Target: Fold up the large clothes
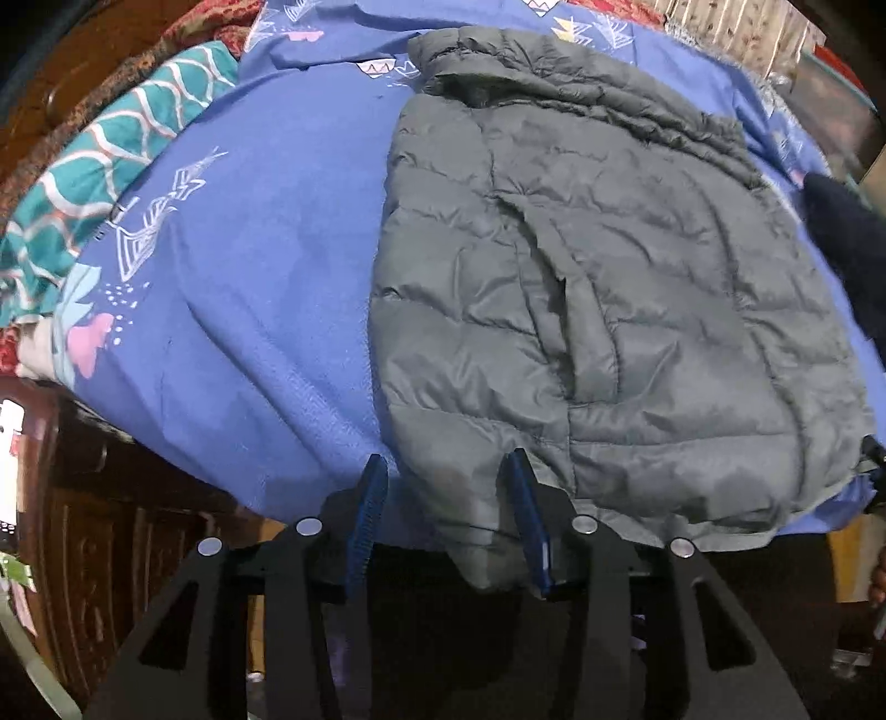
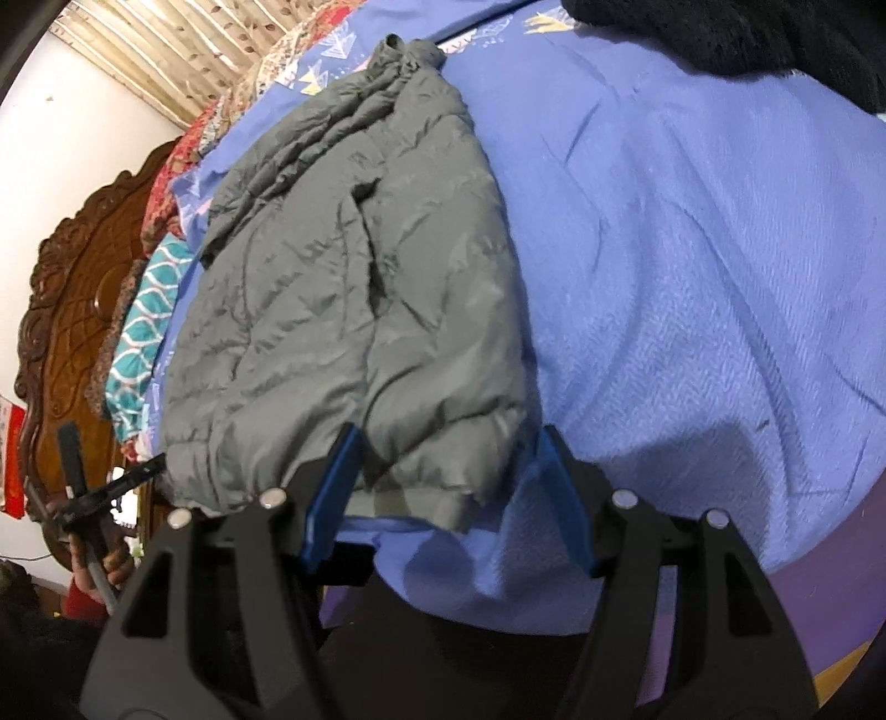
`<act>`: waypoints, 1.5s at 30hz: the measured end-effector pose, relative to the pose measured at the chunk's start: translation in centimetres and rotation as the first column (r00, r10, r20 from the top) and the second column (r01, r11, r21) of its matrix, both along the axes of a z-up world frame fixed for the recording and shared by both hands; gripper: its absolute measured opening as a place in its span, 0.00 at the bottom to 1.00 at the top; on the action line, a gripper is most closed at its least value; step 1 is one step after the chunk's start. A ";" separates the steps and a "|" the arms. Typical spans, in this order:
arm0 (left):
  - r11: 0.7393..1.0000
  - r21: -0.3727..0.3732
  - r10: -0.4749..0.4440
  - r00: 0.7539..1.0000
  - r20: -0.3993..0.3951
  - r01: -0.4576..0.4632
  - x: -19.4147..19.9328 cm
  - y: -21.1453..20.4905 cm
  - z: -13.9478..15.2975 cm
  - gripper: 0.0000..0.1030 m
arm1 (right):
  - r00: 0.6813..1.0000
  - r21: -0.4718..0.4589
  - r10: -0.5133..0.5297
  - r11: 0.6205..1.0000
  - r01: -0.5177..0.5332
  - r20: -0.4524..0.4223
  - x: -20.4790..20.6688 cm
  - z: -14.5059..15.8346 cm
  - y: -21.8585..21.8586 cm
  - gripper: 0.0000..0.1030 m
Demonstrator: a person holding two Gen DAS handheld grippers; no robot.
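A grey quilted jacket (image 1: 609, 304) lies folded lengthwise on a blue bedsheet (image 1: 249, 332), collar at the far end. My left gripper (image 1: 446, 459) stands open at the near hem, with the jacket's left bottom corner lying between its blue fingers (image 1: 523, 515). In the right wrist view the same jacket (image 2: 332, 288) stretches away to the upper left. My right gripper (image 2: 449, 435) is open over the other bottom corner; the hem lies between the jaws, and a clear gap shows at the right finger (image 2: 565, 498). The left gripper (image 2: 111, 490) shows at the left edge, held by a hand.
A teal patterned cloth (image 1: 111, 183) and red printed fabric lie along the bed's far left. A black fuzzy garment (image 2: 747, 39) sits at the sheet's far right. A carved wooden headboard (image 2: 72, 310) stands beyond the bed. Bare blue sheet (image 2: 692, 277) spreads right of the jacket.
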State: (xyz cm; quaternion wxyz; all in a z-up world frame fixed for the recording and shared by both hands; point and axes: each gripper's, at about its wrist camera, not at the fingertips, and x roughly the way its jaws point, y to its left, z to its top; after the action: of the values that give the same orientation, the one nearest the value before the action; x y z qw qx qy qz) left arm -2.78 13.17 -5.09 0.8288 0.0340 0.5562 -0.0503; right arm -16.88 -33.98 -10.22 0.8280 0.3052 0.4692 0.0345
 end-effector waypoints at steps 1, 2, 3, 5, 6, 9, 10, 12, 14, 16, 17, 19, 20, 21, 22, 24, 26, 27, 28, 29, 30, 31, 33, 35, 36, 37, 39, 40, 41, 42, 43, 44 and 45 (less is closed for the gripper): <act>1.000 0.002 0.003 1.000 -0.002 -0.003 0.0 0.1 -0.1 0.64 | 1.000 0.002 -0.002 1.000 0.002 0.001 0.0 -0.1 0.0 0.62; 1.000 0.000 0.007 1.000 -0.007 -0.007 0.0 0.0 -0.3 0.64 | 1.000 0.003 0.000 1.000 0.000 0.001 0.1 -0.1 -0.1 0.64; 1.000 -0.003 0.010 1.000 -0.013 -0.010 0.0 0.0 -0.5 0.64 | 1.000 0.004 0.002 1.000 -0.002 0.000 0.2 -0.1 0.0 0.65; 1.000 -0.001 0.016 1.000 -0.025 -0.016 0.2 0.0 -1.0 0.64 | 1.000 0.003 0.007 1.000 -0.007 -0.002 0.4 -0.2 -0.1 0.68; 1.000 0.001 0.016 0.999 -0.028 -0.016 0.3 -0.1 -1.1 0.64 | 1.000 0.004 0.009 1.000 -0.009 -0.002 0.6 -0.2 -0.1 0.69; 1.000 0.002 0.016 0.999 -0.034 -0.016 0.4 0.0 -1.5 0.64 | 1.000 0.011 0.005 1.000 -0.005 -0.001 0.6 -0.2 0.0 0.71; 1.000 0.002 0.017 0.999 -0.036 -0.017 0.5 -0.1 -1.6 0.64 | 1.000 0.019 0.002 1.000 -0.003 0.001 0.6 -0.2 0.0 0.73; 1.000 0.001 0.017 0.999 -0.038 -0.017 0.5 0.0 -1.6 0.64 | 1.000 0.033 -0.002 0.999 0.002 0.005 0.7 -0.3 -0.1 0.75; 1.000 0.002 0.016 0.999 -0.040 -0.016 0.5 0.0 -1.8 0.64 | 1.000 0.040 -0.005 0.999 0.005 0.006 0.8 -0.3 -0.1 0.76; 1.000 0.002 0.017 0.999 -0.042 -0.017 0.5 -0.1 -1.9 0.64 | 1.000 0.049 -0.008 0.999 0.008 0.008 0.9 -0.4 -0.1 0.77; 1.000 0.001 0.018 0.999 -0.044 -0.018 0.6 -0.1 -1.9 0.64 | 1.000 0.056 -0.010 0.998 0.009 0.011 0.9 -0.4 -0.1 0.78; 1.000 -0.002 0.020 0.999 -0.049 -0.020 0.6 -0.2 -2.1 0.64 | 1.000 0.073 -0.015 0.997 0.014 0.016 1.0 -0.6 -0.4 0.80; 1.000 -0.003 0.021 0.999 -0.050 -0.021 0.6 -0.2 -2.2 0.64 | 0.999 0.094 -0.024 0.995 0.022 0.024 0.9 -0.7 -0.5 0.83; 1.000 -0.003 0.022 0.998 -0.052 -0.022 0.7 -0.3 -2.3 0.64 | 0.999 0.111 -0.033 0.993 0.030 0.029 0.9 -0.8 -0.5 0.84; 1.000 -0.003 0.021 0.998 -0.055 -0.021 0.7 -0.3 -2.4 0.64 | 0.999 0.121 -0.039 0.992 0.035 0.032 0.9 -0.9 -0.6 0.85; 1.000 -0.007 0.017 0.998 -0.059 -0.018 0.8 -0.2 -2.5 0.65 | 0.998 0.146 -0.050 0.988 0.044 0.037 0.9 -1.1 -1.0 0.86; 1.000 -0.026 0.014 0.998 -0.066 -0.016 0.8 0.1 -2.6 0.66 | 0.997 0.169 -0.059 0.984 0.051 0.042 0.8 -1.2 -1.3 0.86; 0.998 -0.055 0.015 0.997 -0.076 -0.020 0.9 0.6 -2.5 0.66 | 0.997 0.177 -0.061 0.983 0.052 0.043 0.8 -1.2 -1.4 0.86; 0.997 -0.076 0.021 0.997 -0.081 -0.027 1.0 1.2 -2.3 0.66 | 0.997 0.184 -0.061 0.982 0.053 0.043 0.8 -1.2 -1.5 0.86; 0.995 -0.093 0.029 0.996 -0.080 -0.037 1.0 1.7 -2.0 0.66 | 0.997 0.191 -0.062 0.980 0.052 0.044 0.7 -1.2 -1.6 0.86; 0.994 -0.105 0.036 0.997 -0.072 -0.044 1.0 2.2 -1.7 0.65 | 0.997 0.196 -0.062 0.979 0.052 0.045 0.7 -1.2 -1.7 0.86; 0.992 -0.117 0.040 0.998 -0.058 -0.047 0.9 2.7 -1.1 0.66 | 0.997 0.200 -0.064 0.978 0.054 0.046 0.7 -1.2 -1.8 0.86; 0.990 -0.134 0.044 0.998 -0.040 -0.049 0.8 3.4 -0.4 0.66 | 0.996 0.210 -0.071 0.976 0.059 0.049 0.7 -1.3 -1.9 0.86; 0.987 -0.151 0.051 0.998 -0.033 -0.055 0.7 4.0 0.0 0.66 | 0.995 0.219 -0.079 0.973 0.065 0.055 0.6 -1.3 -2.0 0.86; 0.987 -0.151 0.055 0.998 -0.034 -0.059 0.7 4.3 0.0 0.66 | 0.995 0.226 -0.085 0.972 0.069 0.058 0.6 -1.3 -2.1 0.86; 0.986 -0.155 0.057 0.998 -0.042 -0.063 0.7 4.4 -0.1 0.66 | 0.994 0.236 -0.091 0.969 0.074 0.061 0.5 -1.4 -2.3 0.86; 0.981 -0.180 0.061 0.996 -0.065 -0.072 0.7 4.6 -0.6 0.66 | 0.992 0.255 -0.106 0.963 0.086 0.065 0.3 -1.6 -2.6 0.86; 0.975 -0.206 0.061 0.995 -0.084 -0.077 0.8 4.8 -1.1 0.66 | 0.992 0.257 -0.106 0.963 0.086 0.065 0.3 -1.6 -2.7 0.86; 0.970 -0.232 0.055 0.994 -0.096 -0.077 0.7 4.6 -1.3 0.66 | 0.993 0.255 -0.103 0.963 0.084 0.062 0.3 -1.5 -2.7 0.86; 0.963 -0.260 0.045 0.993 -0.108 -0.072 0.7 4.6 -1.5 0.66 | 0.993 0.253 -0.099 0.964 0.082 0.058 0.3 -1.5 -2.6 0.86; 0.954 -0.294 0.025 0.992 -0.122 -0.061 0.6 4.2 -1.6 0.66 | 0.994 0.250 -0.094 0.965 0.079 0.050 0.3 -1.3 -2.5 0.86; 0.950 -0.310 0.011 0.992 -0.126 -0.050 0.4 3.7 -1.6 0.66 | 0.995 0.244 -0.088 0.967 0.075 0.045 0.4 -1.2 -2.4 0.86; 0.943 -0.331 -0.016 0.991 -0.130 -0.028 0.3 3.1 -1.6 0.67 | 0.996 0.235 -0.084 0.969 0.072 0.042 0.5 -1.2 -2.3 0.86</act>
State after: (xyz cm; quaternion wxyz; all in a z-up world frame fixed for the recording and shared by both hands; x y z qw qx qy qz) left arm -2.50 16.25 -6.64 0.7845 -0.1111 0.5932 -0.1426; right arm -16.42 -36.23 -11.38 0.7989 0.4175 0.4282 0.0648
